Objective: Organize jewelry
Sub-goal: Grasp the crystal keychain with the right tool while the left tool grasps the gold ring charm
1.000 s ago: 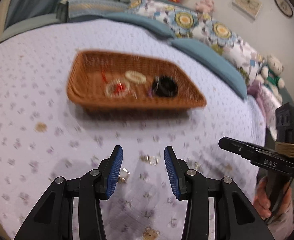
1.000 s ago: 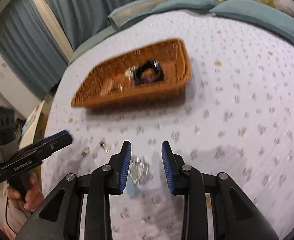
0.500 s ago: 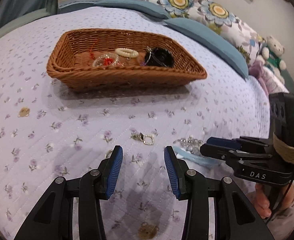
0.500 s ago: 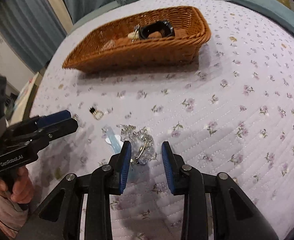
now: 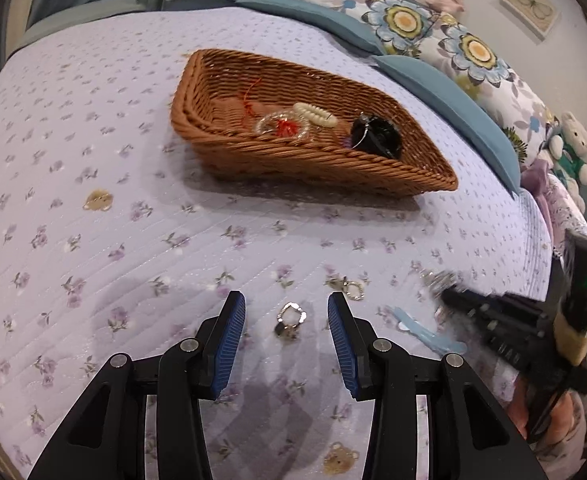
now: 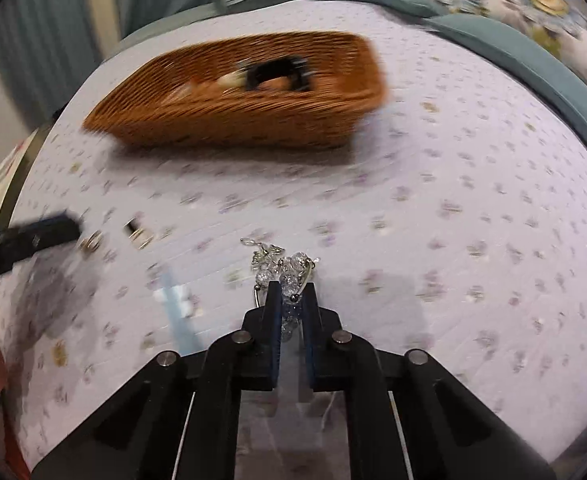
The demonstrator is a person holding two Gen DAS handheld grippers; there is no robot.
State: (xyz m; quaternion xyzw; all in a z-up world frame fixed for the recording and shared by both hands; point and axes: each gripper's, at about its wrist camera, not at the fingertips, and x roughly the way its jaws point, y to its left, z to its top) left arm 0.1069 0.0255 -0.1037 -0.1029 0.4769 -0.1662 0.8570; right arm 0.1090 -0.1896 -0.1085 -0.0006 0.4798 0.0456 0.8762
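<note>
**Right gripper pinches the crystal bracelet while the left waits over a ring**

While the wicker basket (image 5: 305, 160) sits far back on the purple flowered bedspread (image 5: 93, 240), most of the loose jewelry lies in front of it, nearer the cameras. Inside the basket are a clear bead bracelet with red thread (image 5: 281, 127), a cream bead bracelet (image 5: 315, 114) and a black round thing (image 5: 375, 138) at its right end.

In front of the basket, the left gripper (image 5: 286, 338) has its blue pads wide apart and holds nothing. A small silver ring (image 5: 290, 319) lies on the bedspread between the pads, and neither pad touches it. Just to the right of it, also in front of the basket, lies a small silver charm (image 5: 351, 289). Further right is a pale blue strip (image 5: 429, 330), and beside that is the blurry right gripper (image 5: 449, 294).

From the right wrist view, the basket looks blurry. Below it and to the left, the tip of the left gripper shows near two small silver pieces (image 6: 135, 234). In front of the basket's middle, the right gripper has just been closing. Its pads are now squeezed tight on a sparkly crystal bead bracelet (image 6: 281, 266), with beads and silver bits sticking out past the tips. I cannot tell if the bracelet touches the bedspread.
</note>
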